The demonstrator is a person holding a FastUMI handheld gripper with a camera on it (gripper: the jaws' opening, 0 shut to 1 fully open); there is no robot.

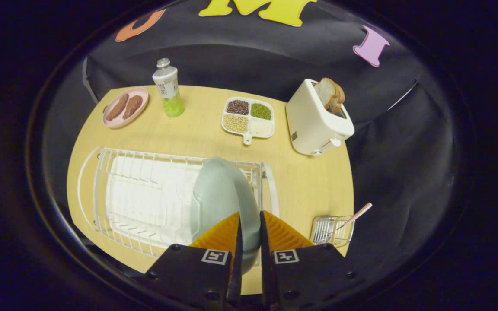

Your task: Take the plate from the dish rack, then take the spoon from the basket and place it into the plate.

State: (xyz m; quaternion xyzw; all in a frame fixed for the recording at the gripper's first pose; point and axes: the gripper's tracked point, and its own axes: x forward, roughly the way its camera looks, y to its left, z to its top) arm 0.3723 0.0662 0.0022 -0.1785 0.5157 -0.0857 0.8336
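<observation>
No words or numbers are legible. The gripper [250, 214], its fingers clamped on the plate [221, 194], carries a square black-and-white coded marker [214, 256] behind each finger. Far beyond the fingers, the bottle [167, 88] has label print too small to read.

A staged kitchen corner inside a booth: a wooden table [197, 134] backed by black cloth [249, 60] holds a dish rack [145, 198], a toaster [316, 121] with bread [330, 93], a divided tray of beans [248, 116] and a bottle [167, 88].

Tongs [250, 229] on black screwed blocks with square markers.
</observation>
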